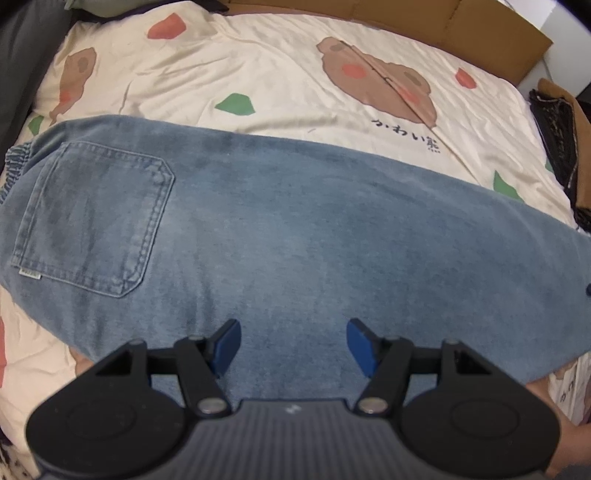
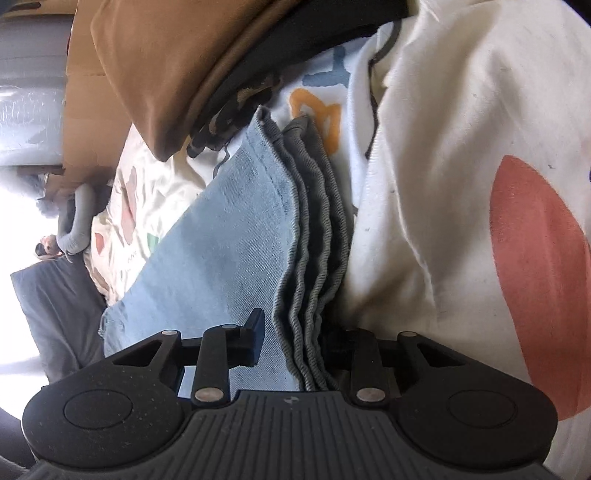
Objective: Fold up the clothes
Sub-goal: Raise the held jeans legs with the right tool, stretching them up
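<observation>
Light blue jeans (image 1: 295,221) lie folded lengthwise across the bed, back pocket (image 1: 96,221) up at the left. My left gripper (image 1: 293,347) hovers open over their near edge, pointing steeply down, nothing between its blue pads (image 1: 227,347). In the right wrist view the leg ends of the jeans (image 2: 221,240) show stacked hems (image 2: 314,258). My right gripper (image 2: 295,343) straddles those hems. Its left finger (image 2: 255,339) stands just clear of the stack, and its right finger is hidden under the cloth.
The cream sheet (image 1: 258,74) with cartoon prints covers the bed. Dark and brown clothes (image 1: 561,140) are piled at its right edge, seen close as a brown garment (image 2: 166,55). Cardboard (image 1: 480,22) stands behind the bed. A grey pillow (image 1: 22,55) is at the left.
</observation>
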Available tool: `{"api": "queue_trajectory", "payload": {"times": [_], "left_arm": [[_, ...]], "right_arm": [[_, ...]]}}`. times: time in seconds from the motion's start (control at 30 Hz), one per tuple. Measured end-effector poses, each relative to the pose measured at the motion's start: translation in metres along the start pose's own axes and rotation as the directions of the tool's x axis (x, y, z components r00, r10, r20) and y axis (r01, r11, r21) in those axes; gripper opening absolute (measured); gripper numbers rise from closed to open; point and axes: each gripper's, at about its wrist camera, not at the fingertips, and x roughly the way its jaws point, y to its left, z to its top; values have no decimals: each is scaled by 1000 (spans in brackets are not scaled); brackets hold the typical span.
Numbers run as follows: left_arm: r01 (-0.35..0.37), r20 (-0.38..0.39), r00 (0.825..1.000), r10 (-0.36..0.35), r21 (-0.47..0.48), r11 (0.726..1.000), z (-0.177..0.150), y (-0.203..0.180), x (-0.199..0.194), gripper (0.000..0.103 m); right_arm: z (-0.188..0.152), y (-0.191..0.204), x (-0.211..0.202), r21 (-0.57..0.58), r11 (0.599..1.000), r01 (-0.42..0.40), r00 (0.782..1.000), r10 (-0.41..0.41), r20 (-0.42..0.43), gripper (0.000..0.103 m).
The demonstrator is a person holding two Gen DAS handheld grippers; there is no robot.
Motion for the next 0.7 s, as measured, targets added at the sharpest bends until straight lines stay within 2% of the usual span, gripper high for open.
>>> {"api": "queue_trajectory", "payload": {"times": [0.13,0.2,0.33,0.43,0.5,0.53,0.57,0.7], "left_arm": [[0,-1,1000,0,-7,1000,-2,1,1,66],[6,4,1000,-6,-23,1000,-3,3,2,66],[12,-6,1000,-12,-39,999,-6,2,6,66],[15,-8,1000,-15,-16,1000,-5,-2,7,66],[17,-6,1000,-17,-8,1000,-4,-4,8,66],[19,-4,1000,-19,-10,1000,-4,-5,8,66],[21,0,1000,-21,-11,1000,-3,-5,8,66],[22,11,1000,-22,-12,1000,-3,-6,6,66]], "right_arm": [[-2,1,-11,-27,999,26,996,-24,84,33],[-4,0,-10,-13,1000,22,996,-21,90,34],[-5,-2,-4,-7,1000,-8,998,8,62,35],[-4,7,1,-61,998,7,1000,-7,10,35],[-2,16,3,-109,993,36,999,-37,-16,26],[-1,21,3,-135,989,51,998,-56,-27,14],[0,26,3,-162,985,67,997,-74,-38,10],[2,45,-7,-225,971,83,995,-94,-39,9]]}}
